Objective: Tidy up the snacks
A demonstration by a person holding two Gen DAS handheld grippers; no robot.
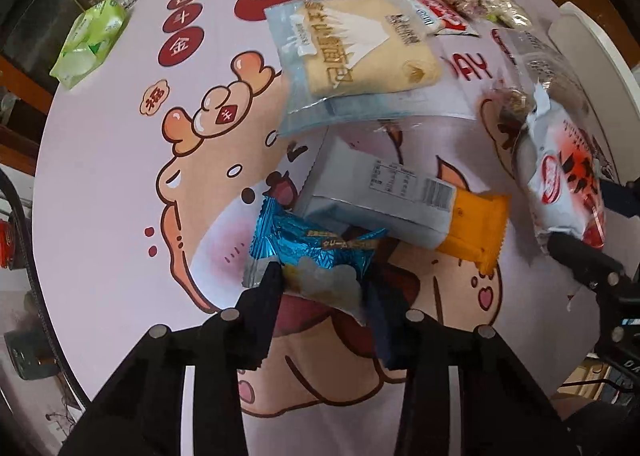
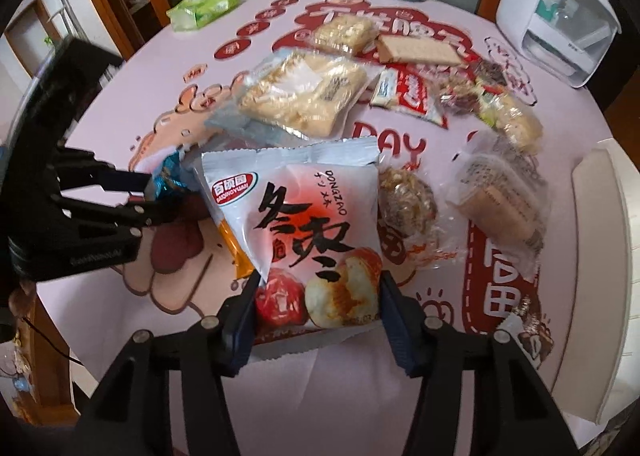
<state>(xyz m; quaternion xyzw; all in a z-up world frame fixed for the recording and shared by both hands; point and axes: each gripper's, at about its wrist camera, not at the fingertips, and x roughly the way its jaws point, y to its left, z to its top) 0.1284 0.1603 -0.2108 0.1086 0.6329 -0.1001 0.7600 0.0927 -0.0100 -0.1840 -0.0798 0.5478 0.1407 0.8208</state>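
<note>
Right wrist view alone shows the white box (image 2: 560,12); left hand-held gripper (image 1: 324,284) clamps blue packet (image 1: 312,244), right hand-held gripper (image 2: 318,296) clamps jujube packet (image 2: 308,224).

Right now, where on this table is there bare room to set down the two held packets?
Free: the printed cloth between the green tissue pack and the blue packet, and the strip nearest the cameras. Crowded: the middle and far right, from the bread bag across to the wrapped snacks and the white box.
</note>
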